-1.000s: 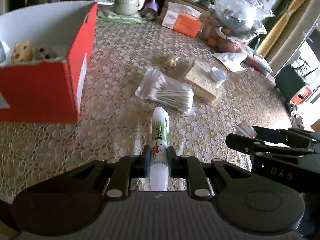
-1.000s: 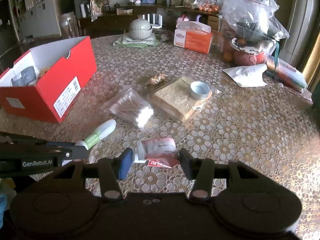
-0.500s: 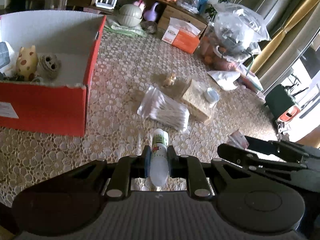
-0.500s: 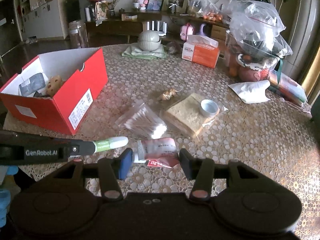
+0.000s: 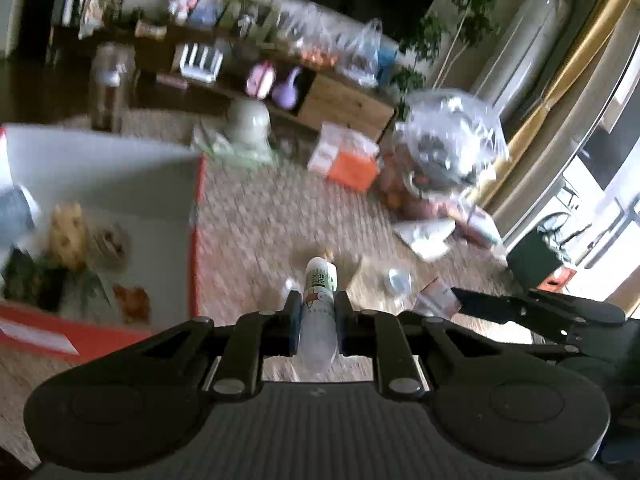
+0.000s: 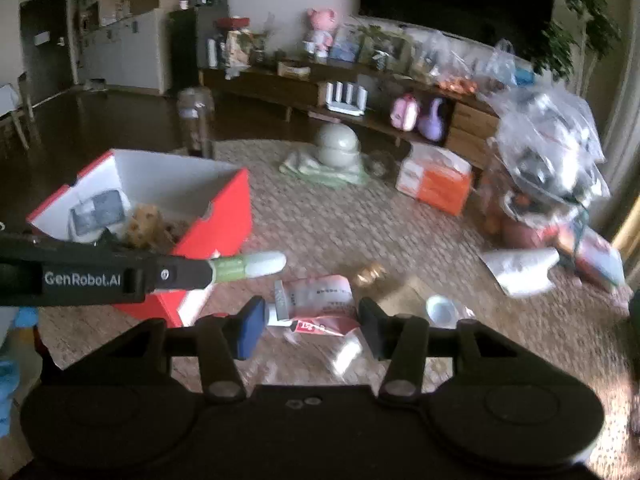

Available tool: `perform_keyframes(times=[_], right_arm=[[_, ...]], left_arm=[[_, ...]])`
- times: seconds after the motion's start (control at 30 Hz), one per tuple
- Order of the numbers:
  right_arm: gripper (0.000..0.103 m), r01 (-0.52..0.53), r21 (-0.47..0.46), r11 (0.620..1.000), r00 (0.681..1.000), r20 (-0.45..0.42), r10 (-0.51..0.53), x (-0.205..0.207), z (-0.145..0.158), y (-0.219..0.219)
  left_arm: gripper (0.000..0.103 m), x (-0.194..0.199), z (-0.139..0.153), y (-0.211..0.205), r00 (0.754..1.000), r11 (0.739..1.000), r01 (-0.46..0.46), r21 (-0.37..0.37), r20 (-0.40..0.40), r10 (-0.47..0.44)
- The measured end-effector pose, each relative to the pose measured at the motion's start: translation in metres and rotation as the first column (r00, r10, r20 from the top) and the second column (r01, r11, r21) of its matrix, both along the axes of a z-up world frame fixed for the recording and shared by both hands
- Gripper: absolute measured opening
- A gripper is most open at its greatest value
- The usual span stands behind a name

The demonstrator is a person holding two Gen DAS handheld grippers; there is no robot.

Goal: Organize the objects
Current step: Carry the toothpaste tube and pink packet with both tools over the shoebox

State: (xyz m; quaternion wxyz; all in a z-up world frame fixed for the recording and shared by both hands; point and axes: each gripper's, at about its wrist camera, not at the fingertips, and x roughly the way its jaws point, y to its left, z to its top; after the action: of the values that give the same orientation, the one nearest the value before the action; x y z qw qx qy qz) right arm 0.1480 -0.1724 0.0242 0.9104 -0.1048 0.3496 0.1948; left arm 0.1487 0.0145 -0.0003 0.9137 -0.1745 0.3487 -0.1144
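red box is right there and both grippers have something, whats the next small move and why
Probably carry the left gripper toward the open red box and bring its white tube over the opening. The tube is clamped and clear of the table, and the box already holds other small items. The right gripper, shut on a red and white packet, can follow.

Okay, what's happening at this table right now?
A person is tidying with two handheld grippers. The left gripper is shut on a white tube with a green label, and the right gripper grips a red-and-white plastic packet. Both are held above the lace-covered table, near the open red cardboard box that already holds small items.
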Motion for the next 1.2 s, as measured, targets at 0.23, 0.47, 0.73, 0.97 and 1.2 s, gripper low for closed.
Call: perform_keyframes(times=[0.23,0.47,0.73,0.97,1.2], right_arm=[[0.050,-0.108,-0.043,0.993,0.993,0.039,0.110,0.006,0.011,0.049],[0.050,-0.178,-0.035,0.983,0.983,0.028,0.179,0.018,0.011,0.095],[0.050,-0.245,-0.021,0.969,0.970,-0.014,0.245,0.032,-0.002,0.148],[0.050,-0.253,-0.034,0.967,0.964,-0.092,0.249,0.056,-0.026,0.184],[0.051,-0.238,-0.061,0.969,0.958,-0.180,0.224,0.076,-0.060,0.205]], left_arm=[[0.016,0.002,0.017,0.043,0.996,0.997,-0.078,0.008,0.043,0.078],[0.016,-0.001,0.016,0.096,0.985,0.985,-0.168,0.026,0.048,0.166],[0.016,0.002,0.005,0.153,0.966,0.962,-0.259,0.083,0.040,0.256],[0.016,0.014,-0.014,0.187,0.949,0.942,-0.313,0.123,0.010,0.315],[0.016,0.030,-0.036,0.198,0.944,0.934,-0.320,0.161,-0.031,0.329]])
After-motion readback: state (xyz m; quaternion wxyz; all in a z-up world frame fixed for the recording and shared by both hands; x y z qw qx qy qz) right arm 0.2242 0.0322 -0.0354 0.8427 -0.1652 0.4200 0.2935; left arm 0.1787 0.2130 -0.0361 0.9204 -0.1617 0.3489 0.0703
